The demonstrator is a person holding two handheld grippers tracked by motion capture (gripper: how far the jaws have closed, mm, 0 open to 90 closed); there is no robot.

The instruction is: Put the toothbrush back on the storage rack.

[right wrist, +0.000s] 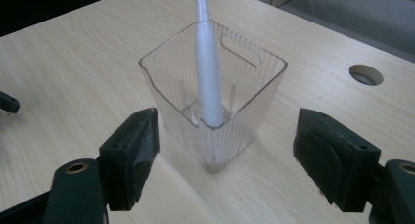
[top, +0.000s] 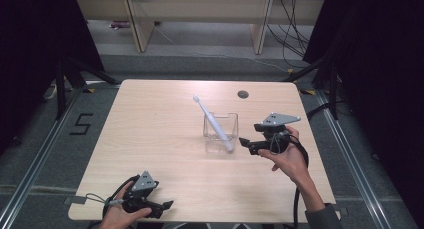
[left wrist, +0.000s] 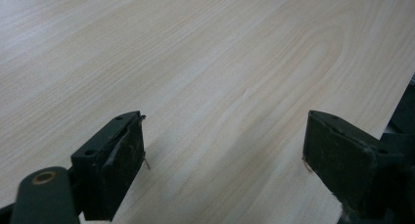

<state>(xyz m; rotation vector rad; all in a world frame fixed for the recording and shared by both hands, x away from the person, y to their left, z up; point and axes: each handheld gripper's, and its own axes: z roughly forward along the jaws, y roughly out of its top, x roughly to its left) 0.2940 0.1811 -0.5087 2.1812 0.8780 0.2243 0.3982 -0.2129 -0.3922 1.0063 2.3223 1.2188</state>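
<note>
Right gripper [right wrist: 225,150] gapes beside the bin [right wrist: 254,92]; table [top: 150,134] around bare.

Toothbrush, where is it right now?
The white toothbrush stands tilted in the clear container right of the table's centre, just ahead of the open right gripper.

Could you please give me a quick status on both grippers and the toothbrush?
Left gripper open, idle near table edge. Right gripper open, facing clear ribbed plastic cup. White toothbrush stands leaning inside it. Nothing in the way.

Wooden table [top: 150,139] — clear bin [top: 220,132] stands on it.
</note>
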